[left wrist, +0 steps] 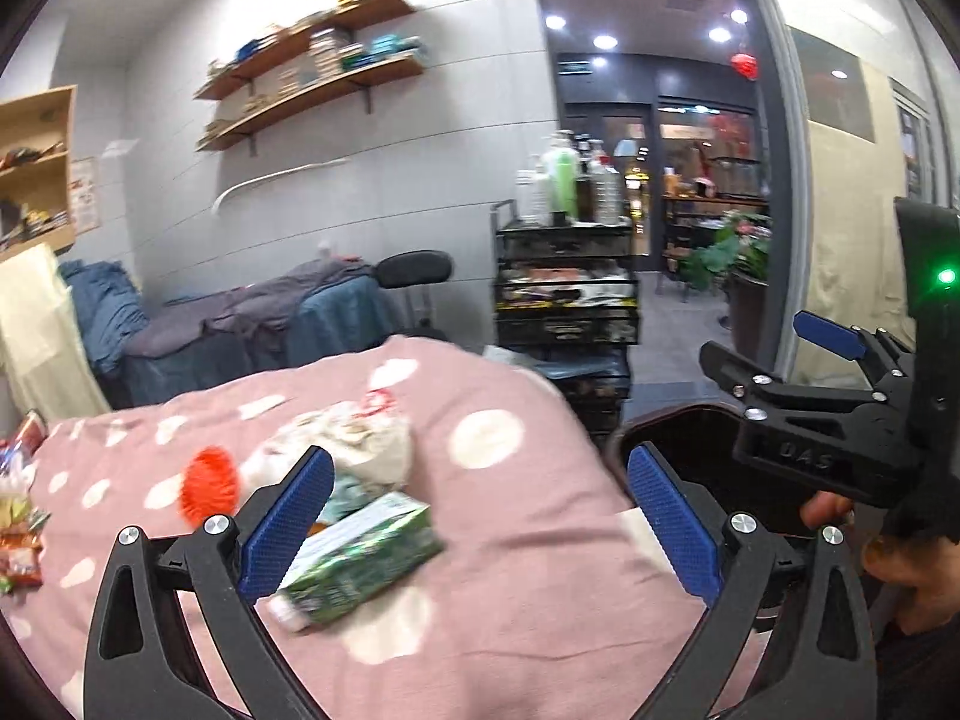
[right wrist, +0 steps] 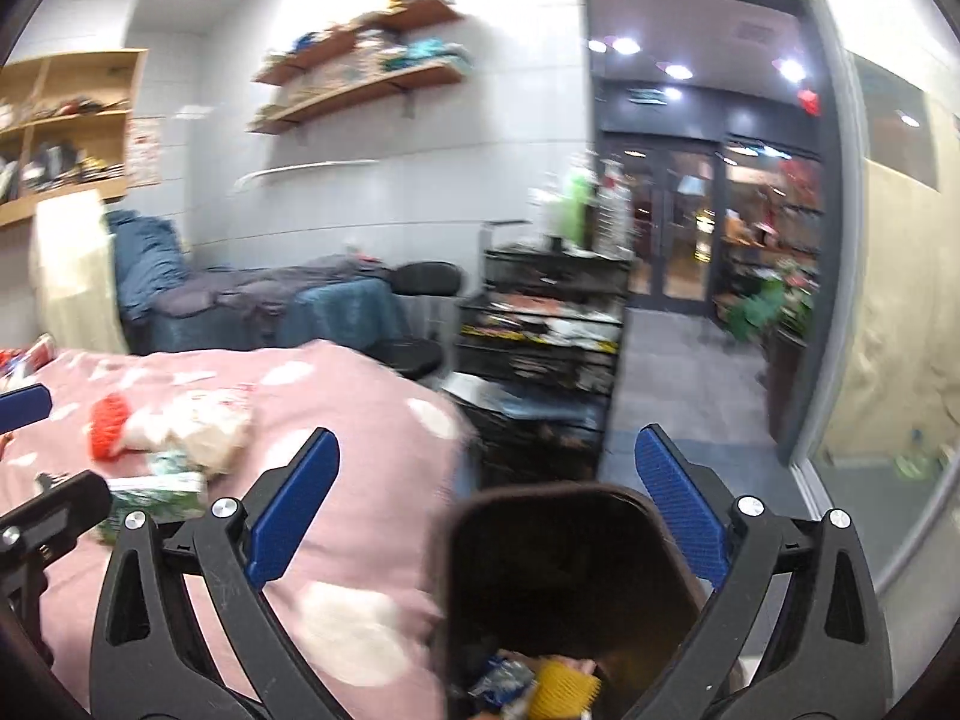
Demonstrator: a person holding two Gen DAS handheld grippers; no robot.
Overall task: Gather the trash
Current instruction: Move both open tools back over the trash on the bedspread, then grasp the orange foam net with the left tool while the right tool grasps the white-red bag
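Left wrist view shows the left gripper spread wide with nothing between its blue pads; one pad sits just in front of a green carton lying on its side on the pink spotted blanket, though whether they touch is hard to tell through the blur. On the blanket behind the carton lie one crumpled pale bag and one orange spiky ball, close together. A few bright snack wrappers lie at the blanket's left edge. To the right, the right gripper is held out over a dark bin that stands just beside the blanket, with the person's fingers visible on its handle. In the right wrist view, the right gripper is likewise fully spread and holds nothing, hanging directly above the bin. Inside the bin lie one yellow spiky ball and some crumpled wrapper pieces, too blurred to count. The carton, bag and orange ball appear at the left on the blanket.
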